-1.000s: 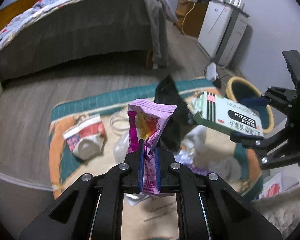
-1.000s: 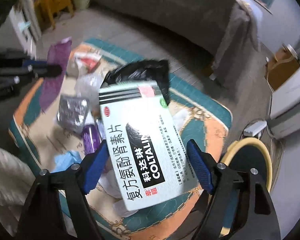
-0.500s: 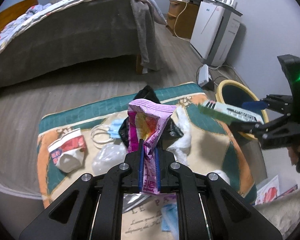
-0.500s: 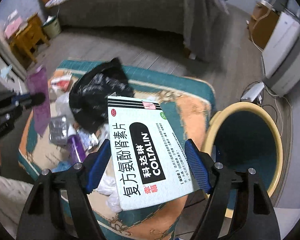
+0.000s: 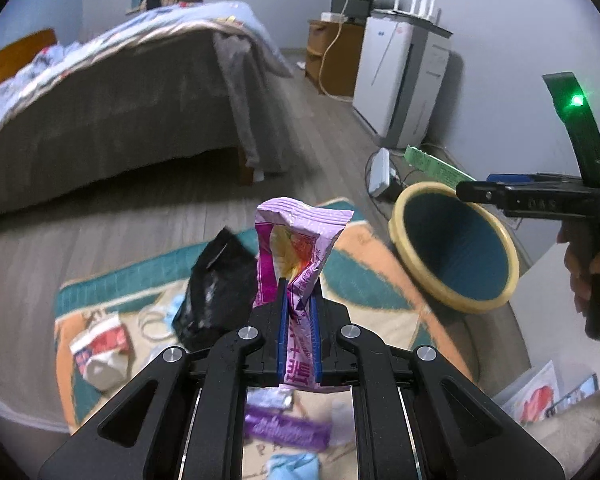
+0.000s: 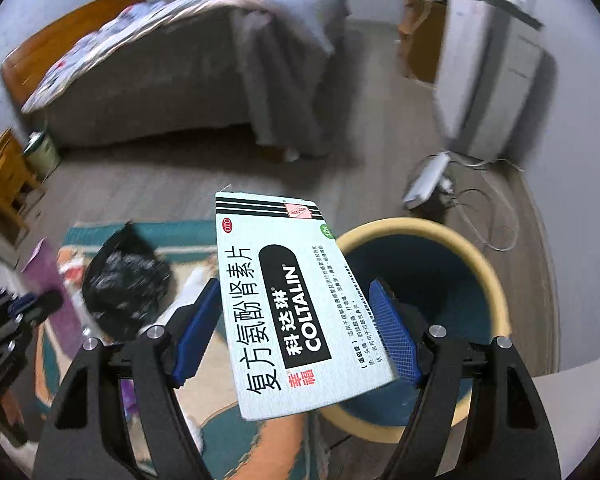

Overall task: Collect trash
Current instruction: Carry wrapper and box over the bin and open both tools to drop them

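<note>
The bed point(image 5: 112, 92) fills the far left of the room, and a white appliance point(image 5: 404, 84) stands at the far right wall. On the near floor lies one rug point(image 5: 364, 256), with one bin point(image 5: 456, 248) just beside its right edge.

Compared with a second ago, both grippers are now nearer to the bin. In the right wrist view the bin mouth point(image 6: 432, 276) was at the lower right edge of the picture; now it opens directly behind the box. This means, I think, that the carrying step is almost finished and the drop comes next.

The right gripper point(image 6: 296, 332) has its jaws wide, and both blue pads press on the sides of one medicine box point(image 6: 296, 304), which hangs partly over the bin. The left gripper point(image 5: 299, 332) is fully closed on one pink wrapper point(image 5: 300, 248), which it holds above the rug, left of the bin.

On the rug I count one black bag point(image 5: 220, 288), one red and white crumpled wrapper point(image 5: 100, 344) at the left, and one purple packet point(image 5: 288, 432) near the left gripper. Some smaller white and blue pieces are too blurred to count.
</note>
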`<state>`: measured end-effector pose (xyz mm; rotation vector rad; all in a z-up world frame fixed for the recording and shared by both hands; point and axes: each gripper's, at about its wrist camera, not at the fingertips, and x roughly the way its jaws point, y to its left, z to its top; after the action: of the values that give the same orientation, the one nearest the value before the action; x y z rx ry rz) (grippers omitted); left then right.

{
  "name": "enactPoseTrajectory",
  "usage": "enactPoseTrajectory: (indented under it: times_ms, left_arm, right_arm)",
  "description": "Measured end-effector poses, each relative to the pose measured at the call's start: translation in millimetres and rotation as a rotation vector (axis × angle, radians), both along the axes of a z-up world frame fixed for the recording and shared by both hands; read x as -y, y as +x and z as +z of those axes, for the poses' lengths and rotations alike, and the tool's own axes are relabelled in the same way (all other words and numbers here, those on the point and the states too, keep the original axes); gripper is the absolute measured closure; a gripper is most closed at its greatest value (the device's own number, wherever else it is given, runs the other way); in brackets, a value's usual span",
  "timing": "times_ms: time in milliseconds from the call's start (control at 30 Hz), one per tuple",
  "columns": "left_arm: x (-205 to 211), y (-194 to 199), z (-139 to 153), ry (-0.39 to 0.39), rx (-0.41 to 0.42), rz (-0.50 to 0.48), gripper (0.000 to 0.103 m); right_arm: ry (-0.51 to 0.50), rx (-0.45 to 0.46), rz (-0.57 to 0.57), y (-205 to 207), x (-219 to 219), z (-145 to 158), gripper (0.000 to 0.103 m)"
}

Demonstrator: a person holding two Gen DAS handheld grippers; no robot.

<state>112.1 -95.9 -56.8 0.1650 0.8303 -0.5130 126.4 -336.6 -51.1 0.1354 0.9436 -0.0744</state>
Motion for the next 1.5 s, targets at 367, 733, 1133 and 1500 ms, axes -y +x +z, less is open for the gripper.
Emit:
enactPoseTrajectory:
  times_ms: [367, 733, 1133, 1500]
  left_arm:
    - [97.3, 6.4, -7.1, -0.085, -0.07, -0.083, 0.093]
    - [186.2, 25.3, -14.3, -0.12, -0.094, -0.181, 0.093]
    - [199.1, 28.6, -20.4, -0.122, -0.076, -0.171, 0.056]
    - [148.6, 20.4, -4.2, -0.111, -0.037, -0.103, 0.021]
  right_arm:
    - [0.097, -0.034, -0.234, -13.9, 82.2, -23.4, 0.029]
    - [0.188, -0.074, -0.34, -24.8, 122.9, -47.3, 0.029]
    - [0.211, -0.095, -0.365, -23.5, 132.0, -56.2, 0.026]
    - [0.216, -0.093, -0.335, -14.5, 115.1, -53.4, 0.007]
